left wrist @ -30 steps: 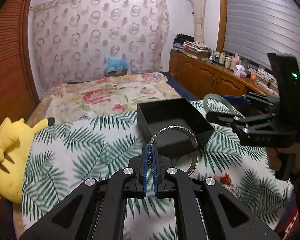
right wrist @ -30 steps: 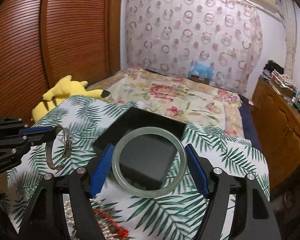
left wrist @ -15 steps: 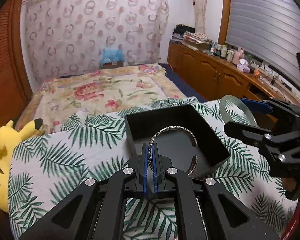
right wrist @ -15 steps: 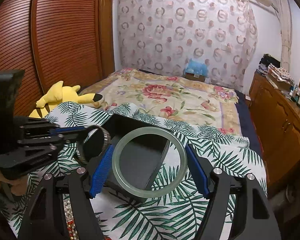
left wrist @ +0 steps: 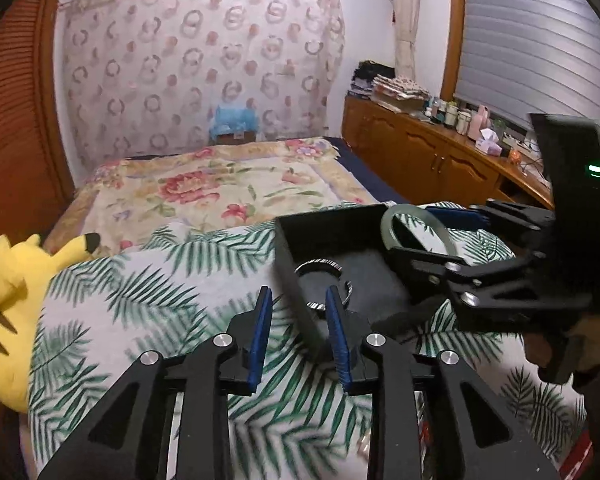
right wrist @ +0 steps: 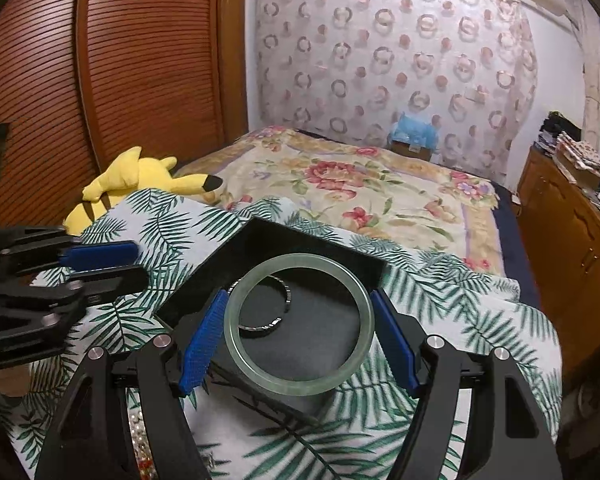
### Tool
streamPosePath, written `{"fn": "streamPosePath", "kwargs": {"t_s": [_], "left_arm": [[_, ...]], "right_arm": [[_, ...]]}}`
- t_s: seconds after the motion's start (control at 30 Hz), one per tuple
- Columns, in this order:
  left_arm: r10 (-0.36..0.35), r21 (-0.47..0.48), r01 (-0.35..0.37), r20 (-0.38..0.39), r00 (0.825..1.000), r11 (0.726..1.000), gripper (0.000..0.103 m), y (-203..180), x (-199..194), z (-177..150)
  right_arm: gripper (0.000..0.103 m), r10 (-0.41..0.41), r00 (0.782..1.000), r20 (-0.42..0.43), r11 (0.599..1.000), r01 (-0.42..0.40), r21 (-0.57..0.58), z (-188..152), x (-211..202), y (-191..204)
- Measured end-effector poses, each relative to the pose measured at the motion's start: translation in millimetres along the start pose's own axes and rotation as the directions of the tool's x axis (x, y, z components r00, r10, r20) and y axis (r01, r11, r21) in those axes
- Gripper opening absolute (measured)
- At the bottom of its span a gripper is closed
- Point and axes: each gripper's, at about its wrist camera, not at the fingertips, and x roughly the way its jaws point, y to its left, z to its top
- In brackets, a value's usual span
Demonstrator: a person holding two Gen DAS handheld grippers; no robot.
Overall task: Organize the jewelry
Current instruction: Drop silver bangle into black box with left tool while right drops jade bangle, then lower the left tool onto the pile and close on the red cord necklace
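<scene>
Two fisheye views, each looking forward and downward along own claw fingers, close above the open black square box (left wrist: 332, 236) (right wrist: 300, 240) on the leaf-printed bedcover (left wrist: 160, 288) (right wrist: 440, 292). Shared: box, bedcover, patterned curtain (left wrist: 200, 64) (right wrist: 400, 52) behind.

My left gripper (left wrist: 298, 312) is opening, nothing between its pads. The silver bangle (left wrist: 323, 285) is lying, seemingly flat, in the black box (left wrist: 300, 236).

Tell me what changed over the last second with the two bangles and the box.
The left gripper let go of the silver bangle, which now lies in the black box; its jaws are opening with nothing between them. The right gripper came in over the box. Unchanged: it still holds the jade bangle.
</scene>
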Motion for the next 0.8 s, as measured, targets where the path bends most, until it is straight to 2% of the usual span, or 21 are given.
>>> {"fn": "streamPosePath", "kwargs": {"t_s": [0.3,0.33,0.4,0.43,0.67,0.8], "left_arm": [[-0.010,-0.032,0.009,-0.014,1.000,0.999,0.026,11.1,-27.7,-43.4],[-0.011,-0.030,0.010,-0.016,1.000,0.999,0.026,9.7,-29.1,-46.3],[-0.013,-0.027,0.012,-0.019,1.000,1.000,0.027,7.0,-31.6,-52.0],[-0.016,-0.025,0.016,-0.019,1.000,1.000,0.027,5.8,-32.8,-54.6],[-0.039,-0.016,0.039,-0.016,0.999,0.999,0.036,-7.2,-43.9,-66.0],[-0.043,-0.012,0.043,-0.014,0.999,0.999,0.046,-14.8,-50.0,-74.8]], "right_arm": [[0.075,0.018,0.999,-0.045,1.000,-0.018,0.015,-2.2,25.2,8.2],[0.076,0.018,0.999,-0.036,1.000,-0.018,0.016,-1.5,24.3,8.2],[0.084,0.022,1.000,-0.018,0.999,-0.021,0.024,-1.2,21.8,7.7],[0.084,0.025,1.000,-0.009,0.999,-0.024,0.028,-0.9,19.7,7.3],[0.084,0.011,0.999,0.038,1.000,-0.011,0.009,-21.0,-25.6,11.6],[0.074,0.007,0.999,0.039,1.000,-0.008,0.003,-48.2,-57.6,17.1]]}}
